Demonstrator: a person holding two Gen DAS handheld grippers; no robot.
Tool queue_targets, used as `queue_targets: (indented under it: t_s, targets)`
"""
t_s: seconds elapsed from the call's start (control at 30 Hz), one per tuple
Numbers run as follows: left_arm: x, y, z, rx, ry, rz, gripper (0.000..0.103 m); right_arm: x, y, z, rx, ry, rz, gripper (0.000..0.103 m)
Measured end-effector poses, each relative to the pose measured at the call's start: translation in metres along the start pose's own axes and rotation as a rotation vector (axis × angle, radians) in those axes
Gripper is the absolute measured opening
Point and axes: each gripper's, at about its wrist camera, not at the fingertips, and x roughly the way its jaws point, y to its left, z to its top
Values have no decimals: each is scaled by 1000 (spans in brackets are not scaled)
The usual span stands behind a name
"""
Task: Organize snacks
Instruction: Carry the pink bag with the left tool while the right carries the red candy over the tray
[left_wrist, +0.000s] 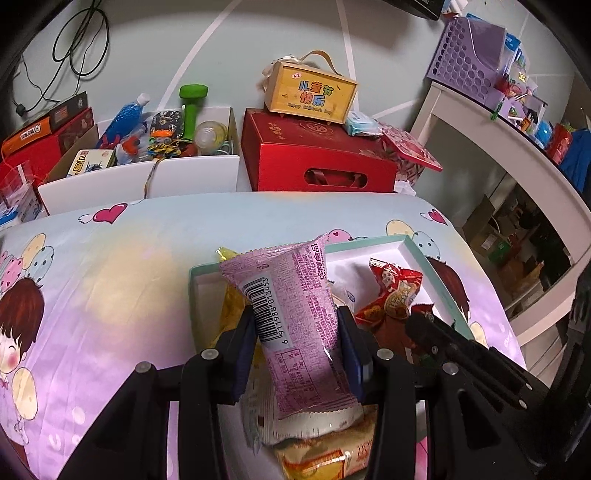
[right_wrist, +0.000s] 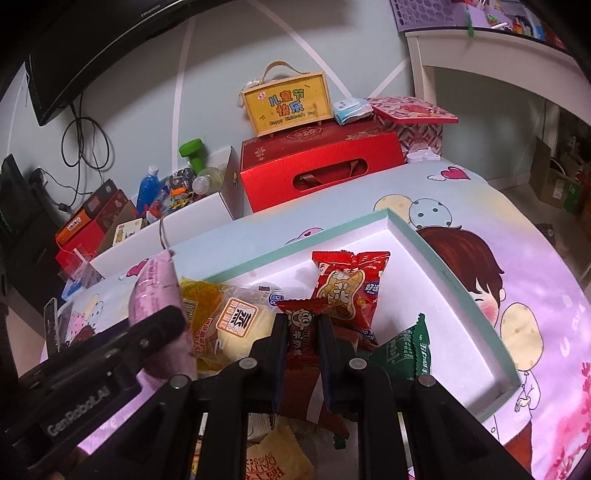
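Pink snack packet (left_wrist: 295, 317): held at centre frame of the left wrist view, long axis running from lower centre up toward upper centre, along the fingers of the left hand-held gripper (left_wrist: 297, 343), whose two pads are clamped on its flanks. The packet's upper end overlaps the near rim of the shallow teal-edged tray (left_wrist: 413, 245), which fills the centre right of that frame; the tray thus lies directly ahead of this gripper. Dark red snack packet (right_wrist: 304, 332): pinched between the closed fingers of the right hand-held gripper (right_wrist: 303, 341) at lower centre of the right wrist view, long axis likewise along the fingers. It hangs over the tray's interior (right_wrist: 461, 325), just below the red peanut packet (right_wrist: 347, 284) lying there, with a green packet (right_wrist: 410, 350) to its right and a yellow bun packet (right_wrist: 236, 325) to its left. The right gripper appears the nearer to the tray floor. Both packets seem ready for release. The tray rests on a cartoon-print bed sheet (left_wrist: 122, 280).
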Motion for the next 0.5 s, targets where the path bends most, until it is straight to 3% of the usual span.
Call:
queue_targets:
  t_s: [0.5]
  targets:
    - [15,-5,1,1,10,-22,44,6,-2,-1,2,12,-11,17]
